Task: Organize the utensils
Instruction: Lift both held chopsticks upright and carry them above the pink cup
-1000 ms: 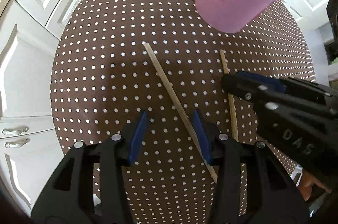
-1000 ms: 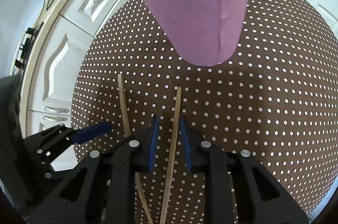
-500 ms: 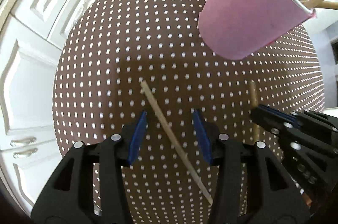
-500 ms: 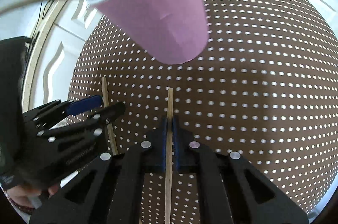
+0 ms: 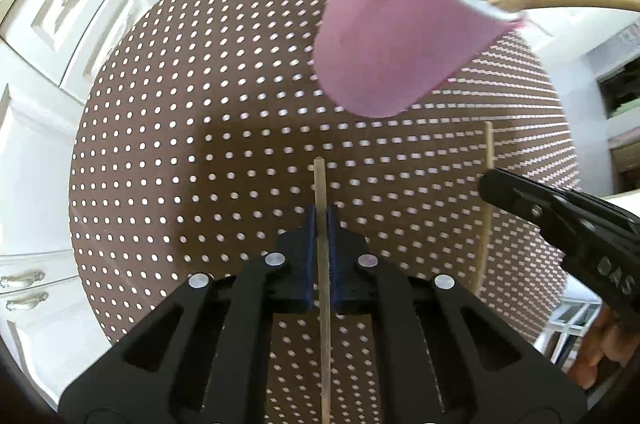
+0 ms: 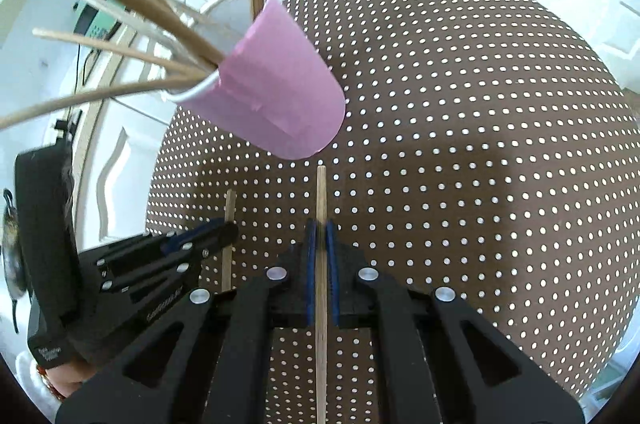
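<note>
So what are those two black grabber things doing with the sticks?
Each grabber is pinching one wooden stick. The left gripper is shut on the left chopstick, and the right gripper is shut on the right chopstick. Ahead of them on the dotted tablecloth stands a pink cup that already holds several sticks.

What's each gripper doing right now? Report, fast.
Left gripper: shut on a wooden chopstick.
Right gripper: shut on another wooden chopstick.

Matt pink paper cup (image 6: pixel 280 100); thin pale wooden sticks (image 6: pixel 321 264); brown white-dotted cloth-covered surface (image 6: pixel 460 144); matt black plastic hand-held gripper (image 5: pixel 322 220).
</note>
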Demonstrator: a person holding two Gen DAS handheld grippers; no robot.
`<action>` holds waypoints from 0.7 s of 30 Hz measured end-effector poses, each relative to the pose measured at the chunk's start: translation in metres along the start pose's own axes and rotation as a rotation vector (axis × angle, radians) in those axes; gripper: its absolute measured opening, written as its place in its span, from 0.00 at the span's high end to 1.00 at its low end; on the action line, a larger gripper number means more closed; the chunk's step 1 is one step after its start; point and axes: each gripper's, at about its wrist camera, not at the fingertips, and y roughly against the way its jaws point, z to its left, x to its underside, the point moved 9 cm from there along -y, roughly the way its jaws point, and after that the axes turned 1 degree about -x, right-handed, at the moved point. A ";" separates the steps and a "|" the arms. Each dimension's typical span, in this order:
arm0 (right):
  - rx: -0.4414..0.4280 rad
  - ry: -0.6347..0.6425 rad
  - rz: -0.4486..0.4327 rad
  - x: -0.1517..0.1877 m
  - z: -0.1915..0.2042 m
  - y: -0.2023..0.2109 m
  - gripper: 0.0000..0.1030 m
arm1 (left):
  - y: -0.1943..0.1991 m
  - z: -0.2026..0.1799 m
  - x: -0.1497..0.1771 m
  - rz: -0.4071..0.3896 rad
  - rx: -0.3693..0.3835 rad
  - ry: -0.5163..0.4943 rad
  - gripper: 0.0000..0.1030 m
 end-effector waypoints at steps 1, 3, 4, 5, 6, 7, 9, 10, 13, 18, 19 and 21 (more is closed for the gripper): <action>-0.003 -0.006 -0.013 -0.001 0.000 0.005 0.96 | 0.006 -0.003 0.001 -0.015 0.012 -0.012 0.94; -0.007 -0.010 -0.042 -0.002 -0.001 0.019 0.96 | 0.020 -0.006 0.000 -0.043 0.037 -0.029 0.94; -0.008 -0.010 -0.054 -0.005 -0.004 0.028 0.96 | 0.027 -0.008 -0.001 -0.060 0.050 -0.038 0.94; -0.008 -0.009 -0.071 -0.006 -0.003 0.036 0.96 | 0.034 -0.011 0.000 -0.072 0.057 -0.044 0.94; -0.006 -0.008 -0.089 -0.008 -0.002 0.045 0.96 | 0.042 -0.010 0.000 -0.087 0.062 -0.052 0.94; -0.001 -0.008 -0.101 -0.013 -0.002 0.048 0.96 | 0.048 -0.011 0.000 -0.099 0.068 -0.057 0.94; 0.009 -0.005 -0.140 -0.016 0.001 0.064 0.96 | 0.067 -0.016 0.007 -0.126 0.085 -0.072 0.94; 0.011 -0.003 -0.153 -0.017 0.003 0.069 0.96 | 0.077 -0.019 0.009 -0.143 0.094 -0.083 0.94; 0.018 0.013 -0.208 -0.018 0.012 0.093 0.96 | 0.107 -0.022 0.023 -0.194 0.118 -0.111 0.94; 0.020 0.037 -0.285 -0.017 0.030 0.125 0.96 | 0.160 -0.034 0.041 -0.271 0.155 -0.152 0.94; 0.021 0.044 -0.298 -0.016 0.034 0.130 0.96 | 0.171 -0.036 0.043 -0.288 0.155 -0.162 0.94; 0.024 0.066 -0.328 -0.015 0.043 0.145 0.96 | 0.187 -0.038 0.043 -0.315 0.171 -0.171 0.94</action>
